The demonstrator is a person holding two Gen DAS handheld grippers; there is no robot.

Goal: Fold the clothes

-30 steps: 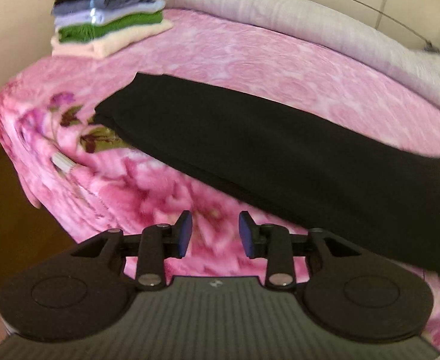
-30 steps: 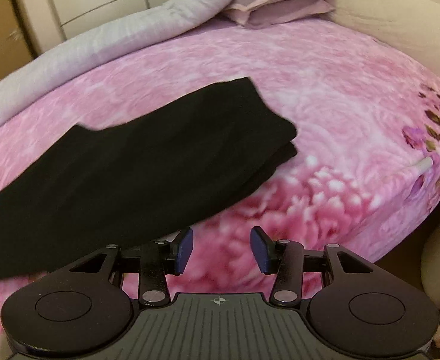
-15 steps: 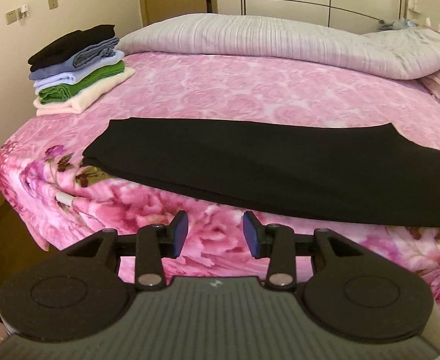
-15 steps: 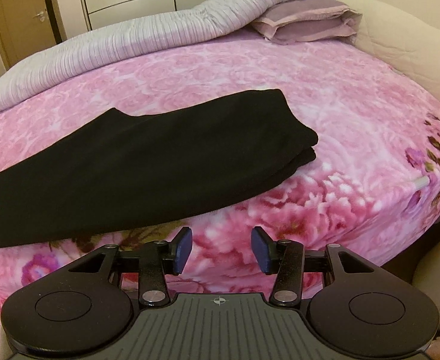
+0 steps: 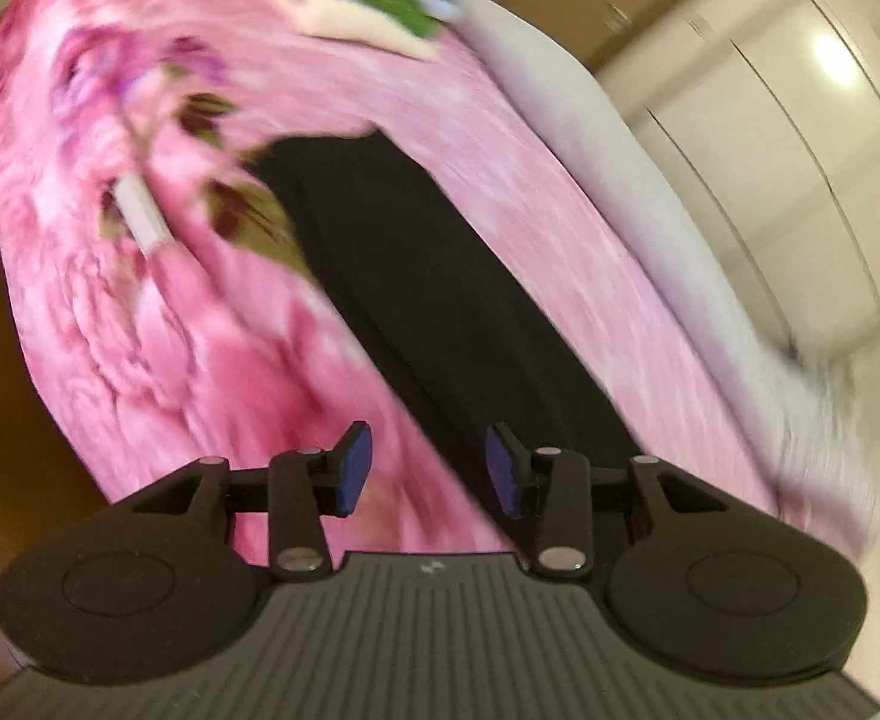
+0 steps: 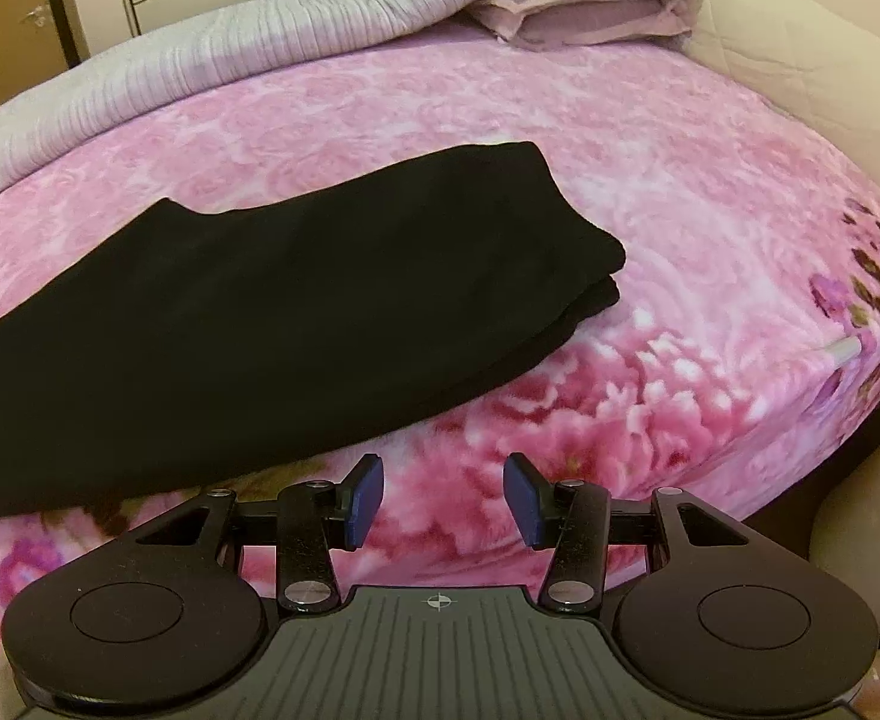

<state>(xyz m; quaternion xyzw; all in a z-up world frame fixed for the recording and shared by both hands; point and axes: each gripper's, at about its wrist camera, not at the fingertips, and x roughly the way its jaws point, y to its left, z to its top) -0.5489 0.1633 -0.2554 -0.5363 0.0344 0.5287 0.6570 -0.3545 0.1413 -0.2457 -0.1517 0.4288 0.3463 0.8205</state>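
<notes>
Both hand-held grippers, the left gripper (image 5: 422,468) and the right gripper (image 6: 442,501), hover with jaws apart and empty. The long black folded cloth garment (image 6: 272,312) lies flat along the near edge of the pink floral bedspread (image 6: 619,150). Each gripper faces one end, probably lining up the next fold.

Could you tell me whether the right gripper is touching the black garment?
Apart. The right wrist view shows the open right gripper with only pink bedspread between its fingers; the black garment lies beyond, left of them.

A plain black garment (image 6: 272,300) is lying on a pink rose-patterned bedspread (image 6: 649,180); the ribbed duvet (image 6: 212,54) is showing pale grey.
</notes>
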